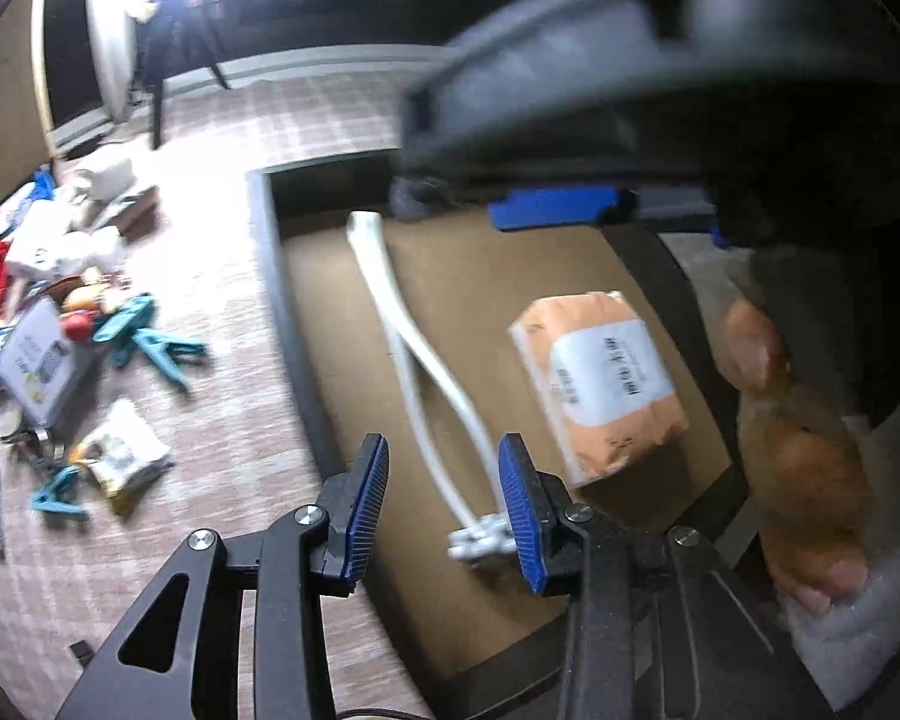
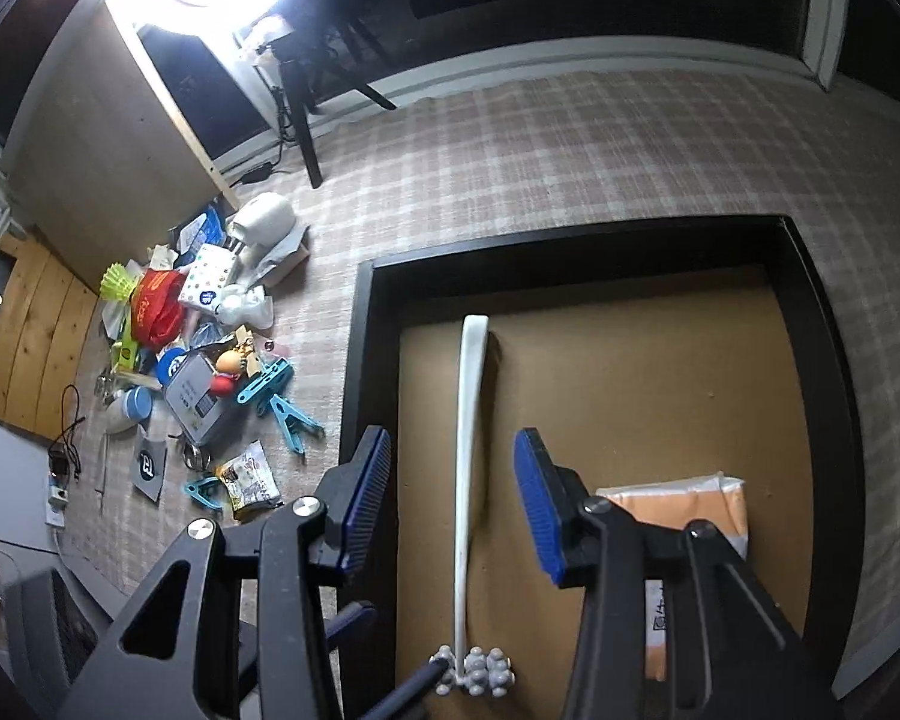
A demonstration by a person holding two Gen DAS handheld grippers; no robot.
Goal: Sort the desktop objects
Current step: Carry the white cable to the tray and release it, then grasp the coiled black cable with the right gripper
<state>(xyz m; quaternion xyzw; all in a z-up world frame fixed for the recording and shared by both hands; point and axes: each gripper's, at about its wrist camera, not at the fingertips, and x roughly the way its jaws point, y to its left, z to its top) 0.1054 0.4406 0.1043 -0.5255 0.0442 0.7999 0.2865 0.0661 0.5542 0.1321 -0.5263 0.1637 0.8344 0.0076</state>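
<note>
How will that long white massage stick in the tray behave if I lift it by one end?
The massage stick looks thin and long, so probably light but whippy. Its knobby head may drag that end down. The smooth handle could slip.

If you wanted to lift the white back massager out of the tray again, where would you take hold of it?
Grip the white back massager midway along its slim handle, coming from above with the tongs across its width. It lies flat on the tray floor; the handle is narrow there, while the knobbly head near the tray's edge looks harder to pinch.

White back scratcher, orange tissue pack, black-rimmed brown tray, plaid cloth.
</note>
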